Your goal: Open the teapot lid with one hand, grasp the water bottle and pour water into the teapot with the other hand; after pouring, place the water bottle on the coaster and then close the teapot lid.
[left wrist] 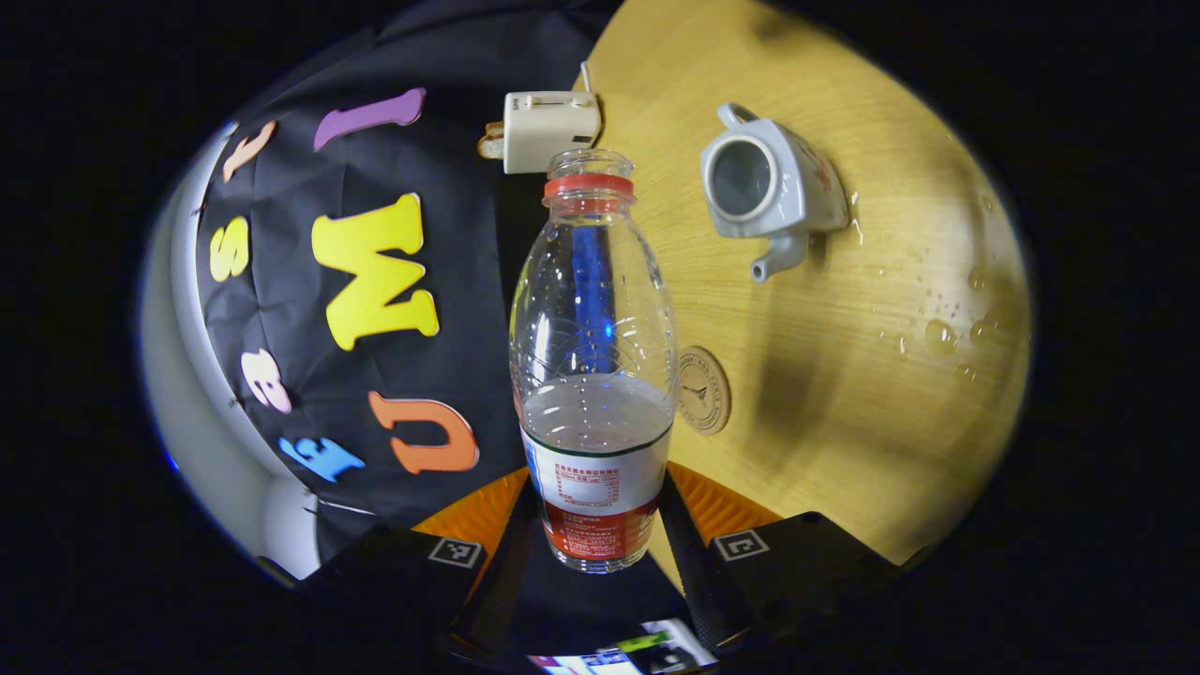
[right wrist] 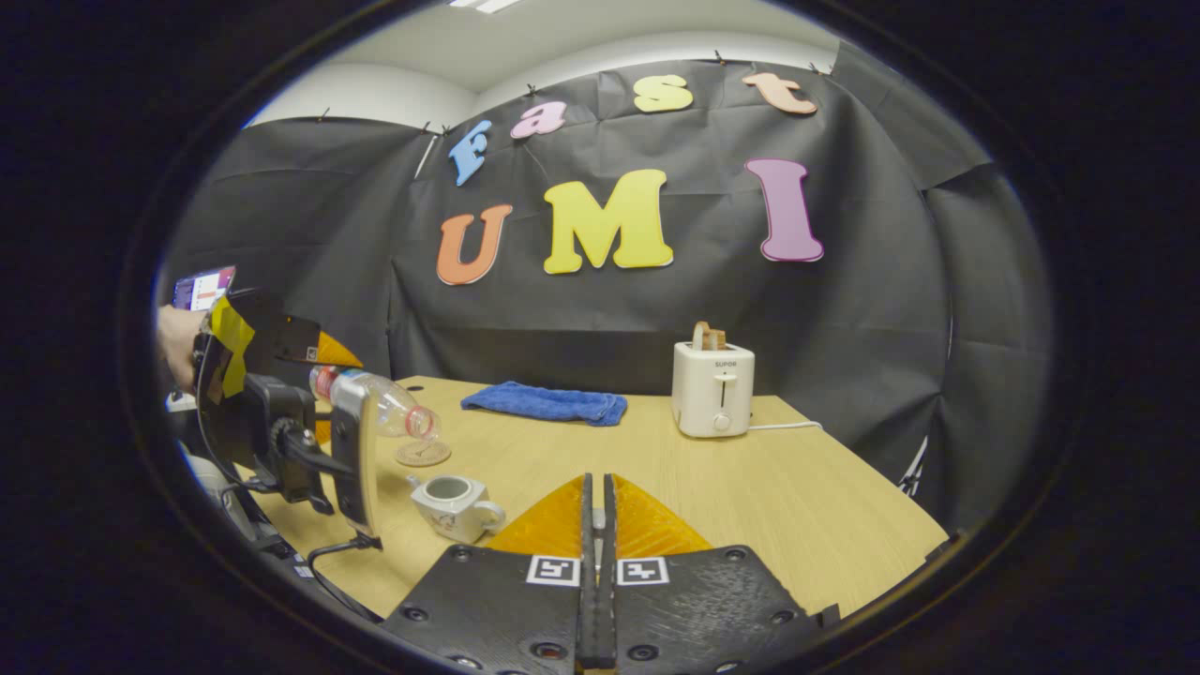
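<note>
The bench point(right wrist: 750, 487) is a light wooden top set against the black cloth wall. Its right half, seen in the right gripper view, lies bare from the near edge up to the toaster point(right wrist: 712, 389), which stands by the back edge with a slice in its slot. A blue cloth point(right wrist: 548, 403) lies folded along the back edge, to the left of the toaster. The teapot point(right wrist: 457, 506) sits near the bench's left front part with its lid off and its mouth open; in the left gripper view the inside looks dark and I cannot tell how much water it holds. Water drops point(left wrist: 937, 328) are scattered on the wood just beside the teapot. The round coaster point(left wrist: 705, 389) lies on the bench behind the teapot, apart from it, with nothing on it.

The left claw point(left wrist: 600, 534) grips the water bottle point(left wrist: 592, 356) low on its labelled body, both fingers pressed to its sides. The bottle is clear, uncapped, with a red neck ring, and water fills roughly its lower third. In the right gripper view it is held tilted above the bench, mouth over the coaster area.

The right claw point(right wrist: 596, 525) is closed, fingers together, over the near edge; whether the lid is between them I cannot tell.
</note>
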